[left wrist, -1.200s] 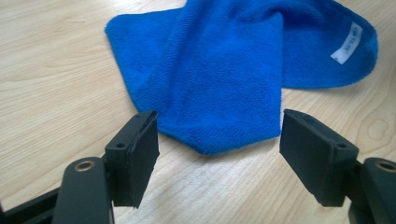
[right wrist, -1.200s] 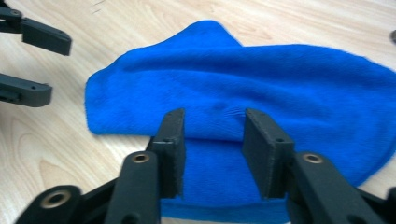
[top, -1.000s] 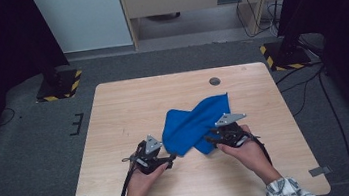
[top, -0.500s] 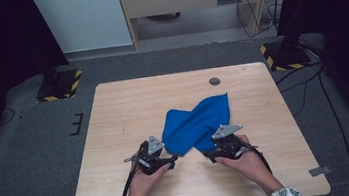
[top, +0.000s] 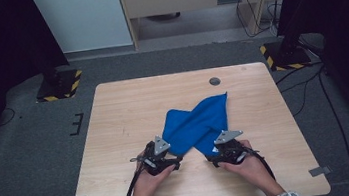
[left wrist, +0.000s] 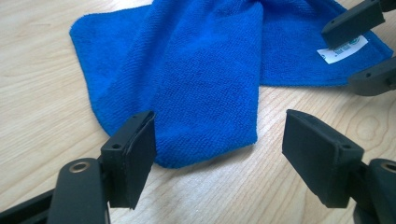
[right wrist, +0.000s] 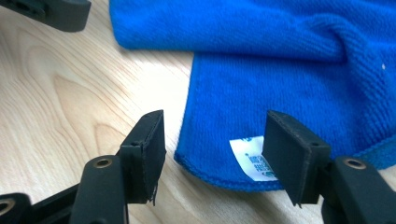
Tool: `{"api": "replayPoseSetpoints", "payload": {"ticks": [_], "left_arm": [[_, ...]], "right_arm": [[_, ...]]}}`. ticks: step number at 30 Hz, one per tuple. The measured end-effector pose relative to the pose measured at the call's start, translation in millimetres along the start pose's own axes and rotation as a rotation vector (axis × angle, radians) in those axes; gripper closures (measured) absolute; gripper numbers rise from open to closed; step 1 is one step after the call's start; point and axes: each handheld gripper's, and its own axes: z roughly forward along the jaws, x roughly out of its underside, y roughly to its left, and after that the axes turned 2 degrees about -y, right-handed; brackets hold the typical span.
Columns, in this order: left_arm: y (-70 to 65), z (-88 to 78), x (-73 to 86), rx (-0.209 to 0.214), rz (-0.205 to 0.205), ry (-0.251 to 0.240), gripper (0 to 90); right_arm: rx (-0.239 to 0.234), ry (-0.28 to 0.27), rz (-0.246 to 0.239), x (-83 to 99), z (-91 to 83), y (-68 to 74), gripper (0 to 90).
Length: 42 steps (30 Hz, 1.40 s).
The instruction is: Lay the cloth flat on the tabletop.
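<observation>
Blue cloth (top: 198, 124) lies crumpled and twisted on the wooden table (top: 123, 109), a little toward my side of the middle, its two near corners pointing at my hands. In my left gripper view the cloth's (left wrist: 205, 79) folded near corner lies between my jaws and just ahead of them; the left pad stands beside the fabric's edge and the right pad is well clear of it over bare wood. My left gripper (top: 173, 159) is wide open and has hold of nothing. In my right gripper view the other corner (right wrist: 280, 88), the one with the small white label (right wrist: 252, 158), lies between the jaws: the label sits just beside the right pad and the hemmed edge curves across the gap toward the left pad. My right gripper (top: 210, 160) has just been closing a little after widening, yet the pads stand apart from the fabric and grip nothing. Both grippers rest low at the table, one at each near corner of the cloth. Farther off, a small dark round spot (top: 215, 81) sits near the table's far edge.
</observation>
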Motion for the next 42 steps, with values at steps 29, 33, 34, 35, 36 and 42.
{"api": "replayPoseSetpoints", "payload": {"ticks": [29,33,34,35,36,42], "left_arm": [[9.4,22.7,0.4,0.016,-0.003,0.053,78.2],[10.3,21.5,-1.0,0.016,-0.002,0.054,80.9],[10.5,21.2,-1.3,0.015,-0.006,0.052,81.4],[11.1,20.9,-1.5,0.016,-0.01,0.05,81.7],[11.4,20.5,-1.9,0.015,-0.013,0.046,81.8],[12.8,15.9,-5.4,0.015,-0.022,0.028,82.9]], "right_arm": [[0.05,0.01,-0.005,1.9,1.1,-8.7,82.3],[0.045,0.006,-0.003,1.4,0.3,-10.0,83.3],[0.044,0.005,-0.001,1.4,0.1,-10.1,83.6],[0.043,0.005,-0.001,1.5,-0.1,-10.1,83.7],[0.042,0.005,-0.002,1.5,-0.2,-10.2,83.8],[0.034,-0.01,-0.002,1.3,-4.2,-11.3,84.3]]}}
